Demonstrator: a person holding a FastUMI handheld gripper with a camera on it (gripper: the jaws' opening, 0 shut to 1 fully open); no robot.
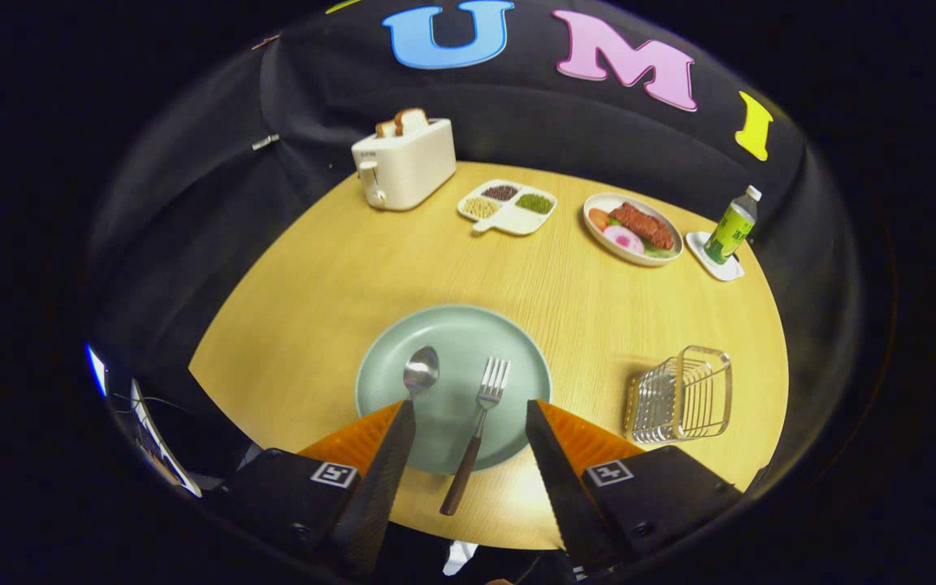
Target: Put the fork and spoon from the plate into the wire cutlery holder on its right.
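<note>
Fork (480, 422), spoon (420, 371) on plate (452, 325); holder (682, 395) beside

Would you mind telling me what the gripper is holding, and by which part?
Nothing is held. The gripper is open above the green plate, with the fork lying free between its fingers.

Gripper (470, 422): two fingers (391, 455), black toothed inner faces, serrated edges running to the tips. Outer sides bright orange, ribbed, wedge-shaped, tapering forward. Each finger sits on a chunky matte black block; each block carries a small square black-and-white marker on its top corner nearest the finger. Round screw heads show low on both blocks. Fingers stand well apart, nothing pressed between them. Black housing below, edges rounded.
</note>
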